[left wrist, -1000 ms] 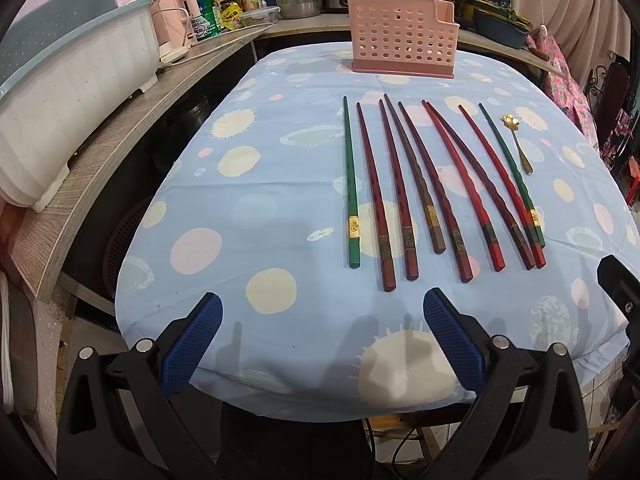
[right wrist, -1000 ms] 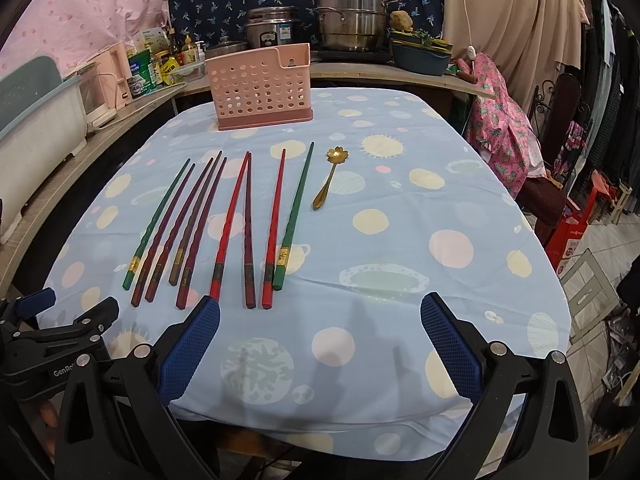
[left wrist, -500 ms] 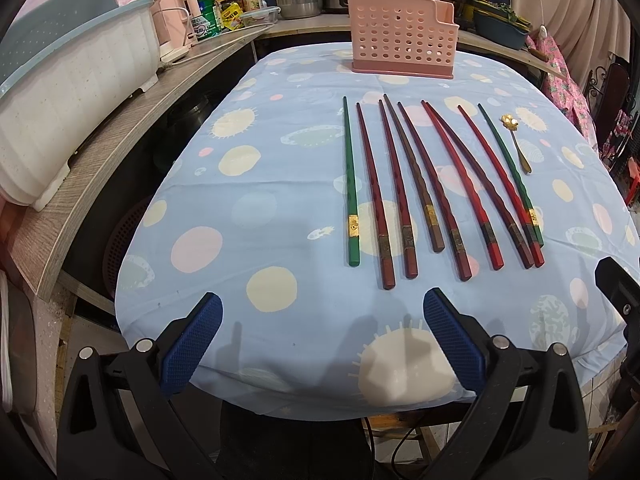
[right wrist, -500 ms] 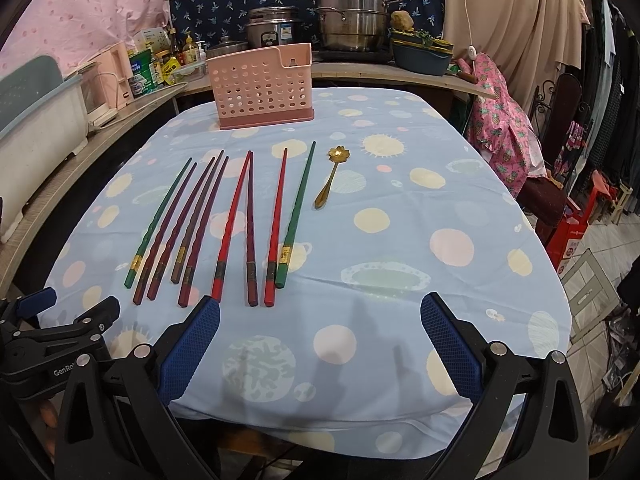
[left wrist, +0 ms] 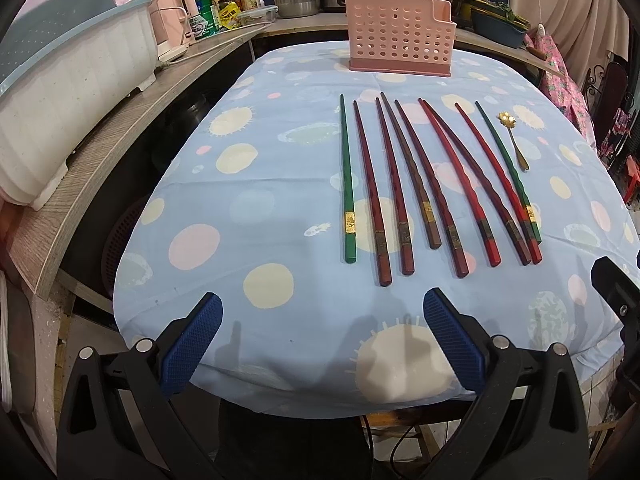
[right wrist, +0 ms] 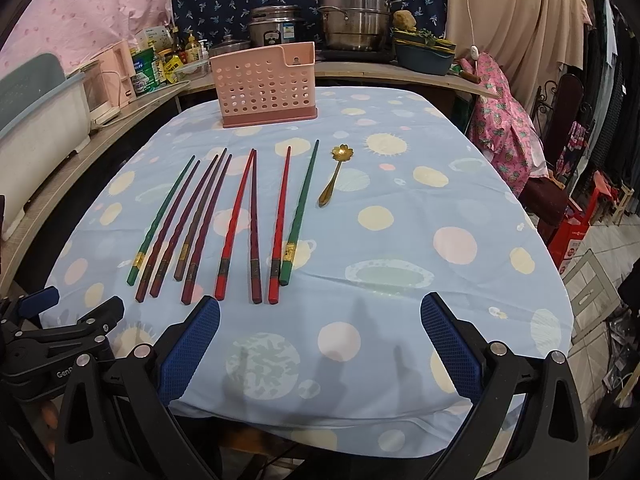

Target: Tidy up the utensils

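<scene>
Several red, dark red and green chopsticks [left wrist: 416, 184] lie side by side on the blue spotted tablecloth [left wrist: 248, 208], also in the right wrist view [right wrist: 240, 216]. A small gold spoon [left wrist: 514, 140] lies to their right, also in the right wrist view [right wrist: 334, 176]. A pink perforated utensil holder [left wrist: 400, 36] stands upright at the table's far end, also in the right wrist view [right wrist: 266, 84]. My left gripper [left wrist: 324, 340] is open and empty over the near table edge. My right gripper [right wrist: 320, 340] is open and empty, just short of the chopstick ends.
A wooden counter [left wrist: 100, 160] with a white dish rack [left wrist: 68, 96] runs along the left. Pots [right wrist: 352, 28], bottles and a blue basin [right wrist: 424, 56] stand on the back counter. Chairs and clothes crowd the right [right wrist: 560, 140]. The left gripper's body shows at lower left [right wrist: 60, 340].
Both views have crept slightly nearer the table. Nothing on the table has moved and both grippers stay open.
</scene>
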### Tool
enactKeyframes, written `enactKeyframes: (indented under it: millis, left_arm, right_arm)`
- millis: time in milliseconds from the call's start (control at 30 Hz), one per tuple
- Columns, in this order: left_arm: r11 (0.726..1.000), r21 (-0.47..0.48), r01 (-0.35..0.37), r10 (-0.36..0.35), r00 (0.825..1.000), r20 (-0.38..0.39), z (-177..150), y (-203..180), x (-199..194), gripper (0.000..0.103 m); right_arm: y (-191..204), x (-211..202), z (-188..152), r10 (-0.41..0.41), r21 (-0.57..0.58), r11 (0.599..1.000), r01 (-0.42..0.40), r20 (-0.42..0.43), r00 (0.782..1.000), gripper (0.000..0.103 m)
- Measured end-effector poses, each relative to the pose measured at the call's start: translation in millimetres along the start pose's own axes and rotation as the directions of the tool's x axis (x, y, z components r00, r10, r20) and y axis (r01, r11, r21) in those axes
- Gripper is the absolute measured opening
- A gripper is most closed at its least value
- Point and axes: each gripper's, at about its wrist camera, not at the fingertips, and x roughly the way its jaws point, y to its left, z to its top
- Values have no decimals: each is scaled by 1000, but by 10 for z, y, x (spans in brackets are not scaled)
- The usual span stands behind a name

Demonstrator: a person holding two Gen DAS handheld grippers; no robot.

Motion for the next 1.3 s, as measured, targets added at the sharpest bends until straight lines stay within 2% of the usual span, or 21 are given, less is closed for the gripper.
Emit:
enactKeyframes:
  millis: [1067,1300]
  left_arm:
    - [1000,4,5,-5,1000,-19,-3,-38,75,96]
    - [999,-36,15,-16,999,-33,69,95,166,96]
  right_arm:
    - [-122,81,3,11,23,1000,-11,-20,1000,96]
    - [-198,125,29,11,41,999,-11,-13,1000,96]
